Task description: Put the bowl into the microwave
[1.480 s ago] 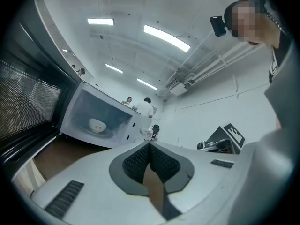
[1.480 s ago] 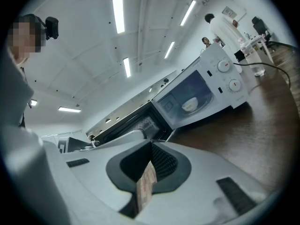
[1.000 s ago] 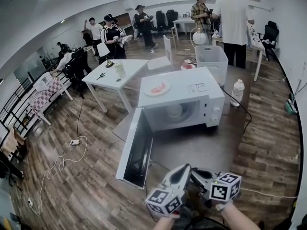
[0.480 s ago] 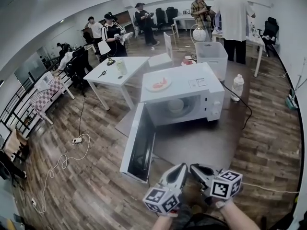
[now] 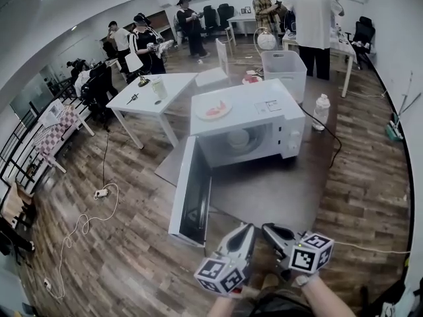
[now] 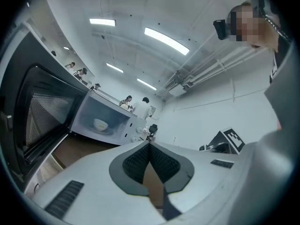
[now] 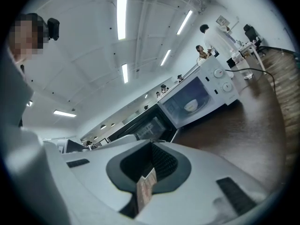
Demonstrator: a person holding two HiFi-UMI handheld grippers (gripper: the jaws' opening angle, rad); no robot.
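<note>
**Microwave [image 5: 254, 104] with bowl loaded; both tools closed.** The door [image 5: 192, 193] stands swung out from the left side of the cavity, toward the viewer. The bowl [image 5: 239, 138] sits inside the cavity. From the head view it is pale against pale walls, so little more than its outline reads; both gripper views show it more plainly.

The left gripper [image 5: 249, 228] and right gripper [image 5: 267, 228] are level in front of the microwave, side by side. Each has its jaws pressed together with nothing between the pads. The left one is near the door's free end but clear of it. The hands and forearms behind them are cut off by the lower border.

A bare stretch of tabletop [image 5: 277, 190] lies open between the grippers and the microwave's front. The door bounds this stretch on the left and the table's own edge bounds it on the right.

A plate [image 5: 214, 109] rests on top of the microwave; its red contents are too small to identify. The people beyond the microwave are distant and indistinct.
</note>
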